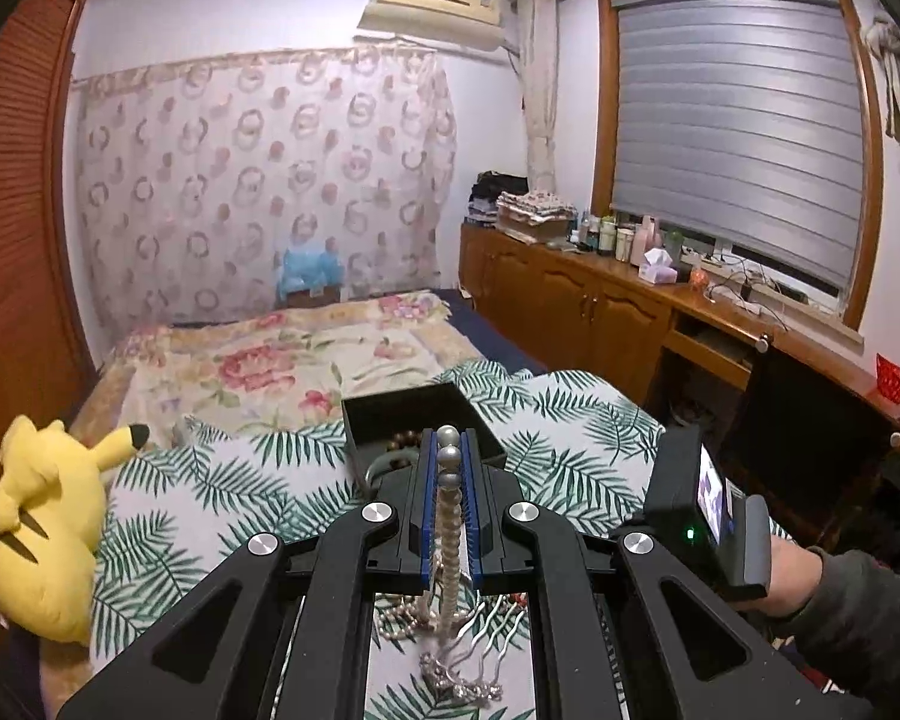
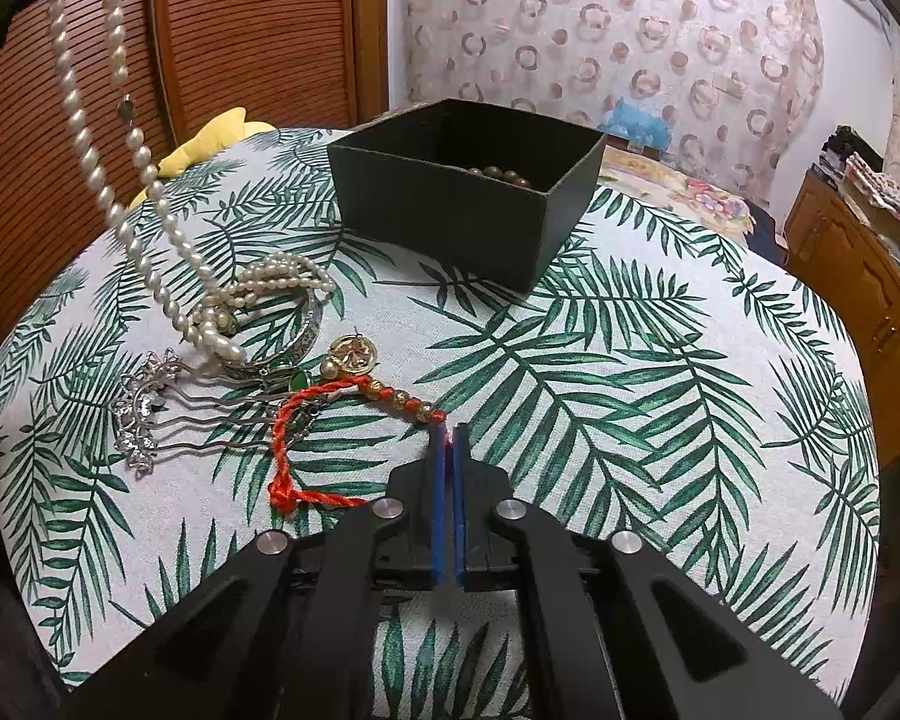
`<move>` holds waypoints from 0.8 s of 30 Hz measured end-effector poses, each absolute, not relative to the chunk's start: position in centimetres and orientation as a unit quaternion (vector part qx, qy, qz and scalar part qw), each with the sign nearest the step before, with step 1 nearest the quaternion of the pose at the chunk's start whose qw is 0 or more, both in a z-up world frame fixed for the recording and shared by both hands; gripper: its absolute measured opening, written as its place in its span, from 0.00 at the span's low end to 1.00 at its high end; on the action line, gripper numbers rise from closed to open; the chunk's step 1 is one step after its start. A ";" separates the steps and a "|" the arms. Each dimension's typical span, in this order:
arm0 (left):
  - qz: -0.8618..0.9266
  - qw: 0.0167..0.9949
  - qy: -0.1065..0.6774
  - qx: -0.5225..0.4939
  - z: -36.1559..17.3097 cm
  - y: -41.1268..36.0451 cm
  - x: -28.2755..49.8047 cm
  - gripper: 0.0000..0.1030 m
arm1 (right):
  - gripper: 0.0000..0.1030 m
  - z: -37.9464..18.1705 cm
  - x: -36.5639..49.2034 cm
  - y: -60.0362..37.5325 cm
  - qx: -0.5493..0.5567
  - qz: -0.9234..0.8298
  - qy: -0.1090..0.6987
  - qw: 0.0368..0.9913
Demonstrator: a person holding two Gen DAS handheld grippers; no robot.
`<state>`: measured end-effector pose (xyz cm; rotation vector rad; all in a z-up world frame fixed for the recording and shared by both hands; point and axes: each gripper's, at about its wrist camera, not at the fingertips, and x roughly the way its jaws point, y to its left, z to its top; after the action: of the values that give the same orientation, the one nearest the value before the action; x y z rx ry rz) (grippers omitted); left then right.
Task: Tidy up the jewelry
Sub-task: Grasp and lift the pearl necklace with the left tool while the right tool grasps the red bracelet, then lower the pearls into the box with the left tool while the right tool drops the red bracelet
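Pearl necklace (image 1: 448,504) clenched between left gripper (image 1: 448,450) jaws, lifted clear of the jewelry pile (image 2: 252,360), lower end trailing onto it, likely bound for the black box (image 2: 468,192) just ahead. Right gripper (image 2: 448,438) low on the leaf-print cloth (image 2: 630,360), jaws pinched on the red cord bracelet's (image 2: 318,414) tip.

Room light soft and even, seemingly from overhead; the window blind (image 1: 735,138) is down and grey, with only a pale strip at its foot. Shadows are weak: a faint one under the dark box (image 2: 468,192) on the leaf-print cloth (image 2: 600,360). Small glints on the metal bolts of my tongs. Fisheye bends both views hard, the wardrobe door (image 1: 12,240) and window frame bowing, with black vignette in the corners. Pearl strand (image 2: 90,108) slightly smeared near the top left edge. Centre fairly sharp, mild compression grain.
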<state>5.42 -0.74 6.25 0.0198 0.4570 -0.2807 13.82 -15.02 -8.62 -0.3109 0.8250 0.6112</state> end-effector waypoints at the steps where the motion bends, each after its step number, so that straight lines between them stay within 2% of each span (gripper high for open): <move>1: -0.139 0.965 0.224 0.011 6.5 -0.8 5.6 0.07 | 0.03 -8.6 13.8 -15.0 -0.148 0.293 0.393 0.859; 13: -0.140 0.971 0.193 0.027 10.3 -1.5 6.6 0.07 | 0.02 -3.8 13.6 -15.6 -0.131 0.306 0.347 0.877; 24: -0.129 0.972 0.190 0.046 11.6 -2.5 9.2 0.07 | 0.02 0.2 17.4 -16.0 -0.110 0.308 0.319 0.890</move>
<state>9.17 -2.46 11.60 0.0935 0.3839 -0.2608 17.36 -16.01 0.24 -0.2286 0.6618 0.6396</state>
